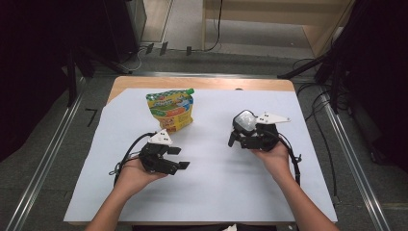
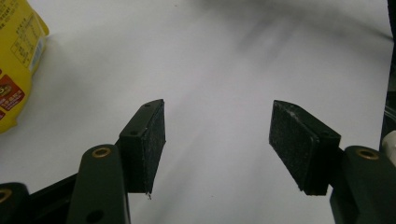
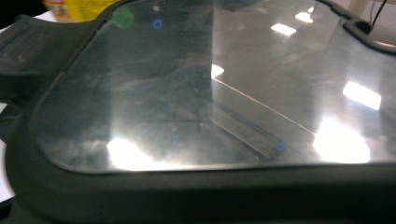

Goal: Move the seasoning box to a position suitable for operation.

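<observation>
One tool (image 1: 240, 127) grips a glossy black-rimmed panel (image 1: 245, 121).

In the right gripper view a shiny dark-framed panel (image 3: 210, 93) sits so close that its edges run off the frame and the right tool's own jaws are hidden behind it; what it is cannot be told; the yellow pouch (image 2: 16, 65) is cut off at the left frame edge of the left gripper view, its print too small to read.
</observation>
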A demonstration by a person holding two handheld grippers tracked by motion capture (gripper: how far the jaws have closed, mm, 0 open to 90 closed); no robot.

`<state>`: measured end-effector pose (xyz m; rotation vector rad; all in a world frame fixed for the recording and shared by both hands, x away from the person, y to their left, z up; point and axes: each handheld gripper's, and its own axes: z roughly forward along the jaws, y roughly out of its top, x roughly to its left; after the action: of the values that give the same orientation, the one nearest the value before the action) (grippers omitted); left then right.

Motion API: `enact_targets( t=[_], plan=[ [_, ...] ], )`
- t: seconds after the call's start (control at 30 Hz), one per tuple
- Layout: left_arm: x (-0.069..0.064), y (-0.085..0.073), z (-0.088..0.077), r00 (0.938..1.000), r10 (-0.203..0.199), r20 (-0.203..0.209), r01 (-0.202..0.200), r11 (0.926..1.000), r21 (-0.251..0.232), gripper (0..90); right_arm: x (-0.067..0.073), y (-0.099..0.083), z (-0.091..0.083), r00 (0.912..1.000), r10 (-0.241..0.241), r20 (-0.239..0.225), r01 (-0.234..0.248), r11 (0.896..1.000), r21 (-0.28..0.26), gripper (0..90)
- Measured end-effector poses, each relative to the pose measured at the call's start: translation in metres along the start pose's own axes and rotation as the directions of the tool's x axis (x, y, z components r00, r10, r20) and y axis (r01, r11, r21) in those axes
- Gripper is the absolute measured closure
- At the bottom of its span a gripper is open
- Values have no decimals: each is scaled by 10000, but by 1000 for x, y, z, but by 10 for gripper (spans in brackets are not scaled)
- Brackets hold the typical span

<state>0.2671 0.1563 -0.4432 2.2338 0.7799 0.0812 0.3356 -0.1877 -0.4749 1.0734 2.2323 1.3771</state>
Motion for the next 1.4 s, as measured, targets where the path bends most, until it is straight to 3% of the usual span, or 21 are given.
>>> enact_targets(
  t=[0.2, 0.53, 1.03, 1.4],
  plan=[
    [-1, 4, 4, 9997, 198, 125, -198, 9998, 31, 370, 18, -8, -1, 9995, -171, -252, 174, 9998, 140, 159],
    [3, 5, 5, 9997, 142, 173, -141, 9999, -67, 371, 41, -15, 8, 9958, -502, -772, 538, 9975, 453, 159],
    [5, 3, 8, 9997, 149, 192, -150, 9999, 49, 372, 86, -21, 48, 9808, -1127, -1591, 1262, 9889, 779, 158],
    [2, 4, 9, 9995, 211, 228, -211, 9998, 4, 372, 90, -30, 52, 9786, -1376, -1533, 1492, 9866, 667, 156]
  ],
)
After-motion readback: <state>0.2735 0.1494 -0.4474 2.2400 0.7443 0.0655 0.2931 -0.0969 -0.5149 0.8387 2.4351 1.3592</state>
